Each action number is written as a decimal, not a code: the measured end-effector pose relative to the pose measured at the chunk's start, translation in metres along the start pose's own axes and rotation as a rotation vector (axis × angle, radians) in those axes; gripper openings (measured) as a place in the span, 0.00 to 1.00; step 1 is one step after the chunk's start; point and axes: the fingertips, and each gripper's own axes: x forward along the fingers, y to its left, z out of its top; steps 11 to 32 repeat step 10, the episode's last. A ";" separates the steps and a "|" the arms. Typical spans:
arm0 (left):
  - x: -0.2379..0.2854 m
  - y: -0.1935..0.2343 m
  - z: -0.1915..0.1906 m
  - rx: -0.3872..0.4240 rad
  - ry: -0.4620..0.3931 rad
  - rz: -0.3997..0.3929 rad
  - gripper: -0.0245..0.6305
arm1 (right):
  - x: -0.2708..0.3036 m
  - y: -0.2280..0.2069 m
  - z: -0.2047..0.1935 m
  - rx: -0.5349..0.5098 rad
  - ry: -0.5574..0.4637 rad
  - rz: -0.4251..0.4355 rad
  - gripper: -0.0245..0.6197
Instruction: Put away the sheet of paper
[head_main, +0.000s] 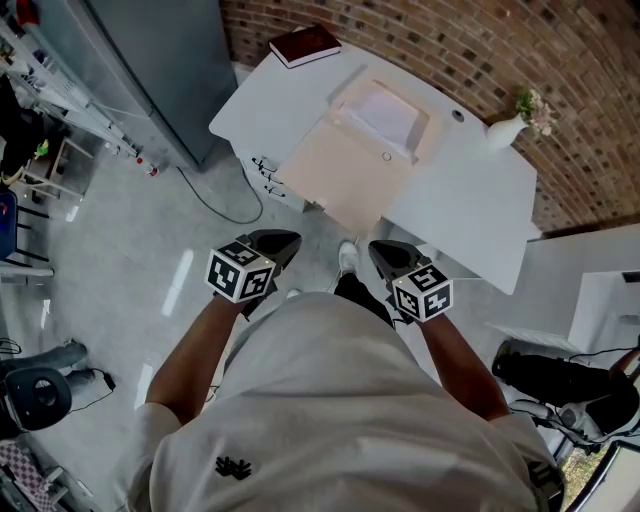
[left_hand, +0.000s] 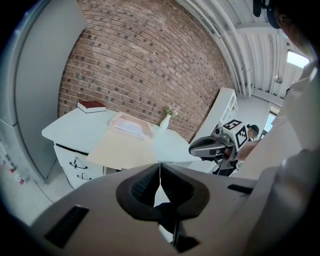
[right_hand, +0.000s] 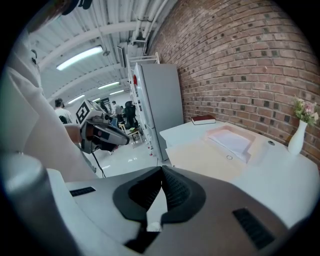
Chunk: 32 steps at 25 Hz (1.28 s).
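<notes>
Left claw (head_main: 288, 241) and right claw (head_main: 380, 252) — both pinched together, empty — hang near the desk (head_main: 470, 200) with its beige sheet (head_main: 345, 175).

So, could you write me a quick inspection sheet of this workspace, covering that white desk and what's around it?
Surface: white desk against a brick wall, with drawers under its left part.
Job's things: large beige sheet lying flat, its front edge overhanging the desk; behind it a pale tray holding white paper.
Clutter: dark red book at the far left corner; white vase with flowers at the right.
Grippers: left gripper and right gripper both shut, empty, held short of the desk.
Cables: one dark cable loops on the floor left of the desk.
Surroundings: grey cabinet at left; dark equipment on the floor at right.
</notes>
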 end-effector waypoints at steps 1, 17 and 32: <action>-0.001 0.004 0.004 -0.003 -0.004 0.010 0.08 | 0.002 -0.003 0.004 -0.006 0.000 0.004 0.08; 0.020 0.034 0.025 -0.033 -0.013 0.063 0.07 | 0.023 -0.052 0.034 -0.037 -0.018 0.024 0.08; 0.020 0.034 0.025 -0.033 -0.013 0.063 0.07 | 0.023 -0.052 0.034 -0.037 -0.018 0.024 0.08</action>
